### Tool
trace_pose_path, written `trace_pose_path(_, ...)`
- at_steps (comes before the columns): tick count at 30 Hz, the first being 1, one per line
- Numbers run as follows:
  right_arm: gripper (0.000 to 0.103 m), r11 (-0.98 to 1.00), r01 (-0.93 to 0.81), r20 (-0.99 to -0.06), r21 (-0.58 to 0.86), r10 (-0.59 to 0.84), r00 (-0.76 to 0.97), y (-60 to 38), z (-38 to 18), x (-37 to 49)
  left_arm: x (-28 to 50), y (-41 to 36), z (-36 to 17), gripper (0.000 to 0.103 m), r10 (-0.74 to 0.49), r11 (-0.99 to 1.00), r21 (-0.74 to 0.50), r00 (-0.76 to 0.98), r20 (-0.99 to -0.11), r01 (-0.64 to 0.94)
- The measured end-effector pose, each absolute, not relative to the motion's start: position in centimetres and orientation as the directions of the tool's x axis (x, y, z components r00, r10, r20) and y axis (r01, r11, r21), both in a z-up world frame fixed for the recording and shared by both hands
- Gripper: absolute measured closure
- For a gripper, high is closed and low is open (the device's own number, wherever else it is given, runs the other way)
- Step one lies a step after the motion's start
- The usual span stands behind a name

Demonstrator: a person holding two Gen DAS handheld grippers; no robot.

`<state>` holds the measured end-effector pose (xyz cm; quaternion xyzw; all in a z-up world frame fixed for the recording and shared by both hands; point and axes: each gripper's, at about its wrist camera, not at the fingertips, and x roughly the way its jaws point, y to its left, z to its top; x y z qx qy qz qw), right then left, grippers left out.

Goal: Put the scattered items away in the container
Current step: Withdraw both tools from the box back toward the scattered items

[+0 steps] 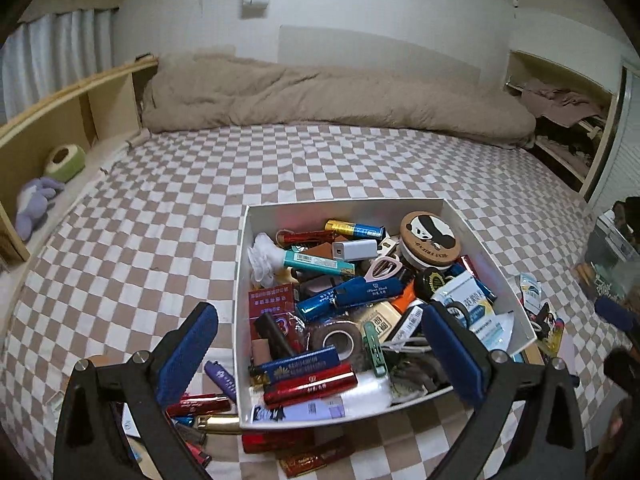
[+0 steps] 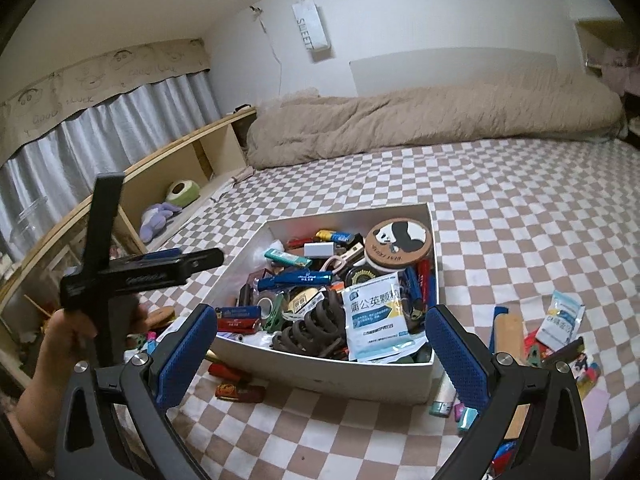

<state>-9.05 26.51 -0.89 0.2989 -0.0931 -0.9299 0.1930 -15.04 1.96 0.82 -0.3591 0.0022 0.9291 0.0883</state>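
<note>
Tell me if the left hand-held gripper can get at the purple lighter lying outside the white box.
Probably yes. The left hand-held gripper is open and empty, and the purple plastic lighter lies uncovered on the checked bedsheet, just outside the white cardboard box. The box wall close beside it may crowd one finger.

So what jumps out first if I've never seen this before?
A white box crammed with lighters, packets and a panda-lid tin sits mid-bed on a checkered sheet. More bits lie scattered at its sides. Blue-padded grippers, left and right, stand open in the foreground.
</note>
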Motion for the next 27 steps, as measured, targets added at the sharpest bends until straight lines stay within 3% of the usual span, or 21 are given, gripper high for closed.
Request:
trace_pose_path(14,0.000,-0.963,0.267,-0.469,0.038,-0.253,-0.846,24.6,0.6,-5.2,-8.0,2.9,2.9,0.000,0.182,-0.978,-0.032,-0.777,-0.602,-0.204)
trace_pose_path(27,0.000,-0.966,0.257,-0.449,0.036,-0.245,-0.859,24.7,1.7,-2.9,-4.0,2.9,4.5,0.000,0.185,-0.979,-0.025,-0.815,-0.549,-0.205)
